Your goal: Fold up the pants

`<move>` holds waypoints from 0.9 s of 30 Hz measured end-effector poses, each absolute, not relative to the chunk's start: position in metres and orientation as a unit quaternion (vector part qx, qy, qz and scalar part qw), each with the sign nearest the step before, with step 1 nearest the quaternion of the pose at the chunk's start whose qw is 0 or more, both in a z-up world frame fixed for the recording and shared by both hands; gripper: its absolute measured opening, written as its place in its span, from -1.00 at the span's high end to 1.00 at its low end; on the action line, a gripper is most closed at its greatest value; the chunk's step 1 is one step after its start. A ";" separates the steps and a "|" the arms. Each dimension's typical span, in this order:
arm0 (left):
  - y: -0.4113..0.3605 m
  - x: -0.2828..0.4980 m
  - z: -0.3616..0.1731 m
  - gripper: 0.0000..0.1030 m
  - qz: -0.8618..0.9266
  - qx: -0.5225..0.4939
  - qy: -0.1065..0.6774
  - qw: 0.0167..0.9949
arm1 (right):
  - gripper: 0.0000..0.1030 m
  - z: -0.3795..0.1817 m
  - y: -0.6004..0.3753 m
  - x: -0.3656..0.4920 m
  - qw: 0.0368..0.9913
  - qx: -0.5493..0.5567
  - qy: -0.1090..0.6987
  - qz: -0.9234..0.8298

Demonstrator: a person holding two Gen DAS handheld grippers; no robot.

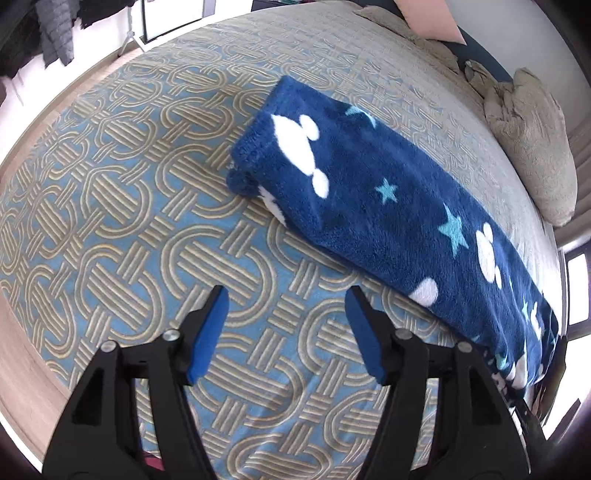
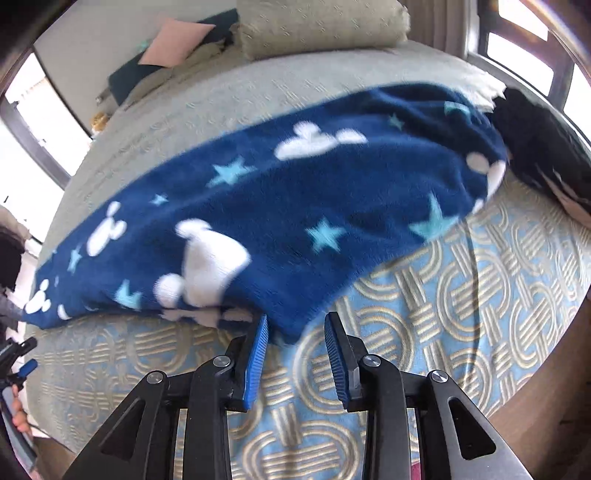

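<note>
Navy fleece pants [image 1: 376,206], printed w/ white mouse-head shapes and pale blue stars, lie as a long folded band across the bed [image 1: 332,55], partly on the blue-and-gold patterned blanket [image 1: 147,221] and partly on the beige bedspread.

Left gripper [image 1: 286,297]: jaws spread wide, nothing between them; only patterned blanket shows in the gap; pants sit ahead and to the right of the jaws, apart from them, nearest edge just beyond the right finger's tip.

Right gripper [image 2: 295,323]: jaws parted to a middling gap, blue pads facing each other; the near edge of the pants [image 2: 295,206] dips down to the fingertips and reaches the mouth of the gap; fabric appears to touch the left pad's tip, but whether any cloth is actually between the pads, can't tell; not clamped.

Left view only: the band's end, doubled over w/ a thick rolled edge at the far left; a beige pillow [image 1: 532,147] near the right side; a pink cushion [image 1: 432,18] at the top; wooden floor at left.

Right view only: pants blurred; the other end of the band toward the upper right, next to a dark garment [image 2: 546,147]; bright windows behind; a beige bolster [image 2: 321,26] at the head of the bed; the left gripper's handle and a bit of hand at the far left edge.
</note>
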State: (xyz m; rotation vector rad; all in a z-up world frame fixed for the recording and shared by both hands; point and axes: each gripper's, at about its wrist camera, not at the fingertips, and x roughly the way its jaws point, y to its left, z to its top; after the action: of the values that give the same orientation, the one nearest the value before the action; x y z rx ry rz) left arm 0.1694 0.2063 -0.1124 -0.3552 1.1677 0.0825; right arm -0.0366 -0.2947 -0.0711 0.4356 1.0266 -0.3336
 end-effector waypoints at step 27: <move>0.266 0.261 -0.139 0.57 0.088 -0.279 0.525 0.799 | 0.33 -0.074 -0.219 0.098 0.832 0.170 0.526 -0.047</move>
State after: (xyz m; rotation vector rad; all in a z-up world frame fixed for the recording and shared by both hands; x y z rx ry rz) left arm 0.2613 0.2662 -0.1388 -0.5994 1.1261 0.1893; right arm 0.0979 -0.2186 -0.0737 0.3602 1.1163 -0.0993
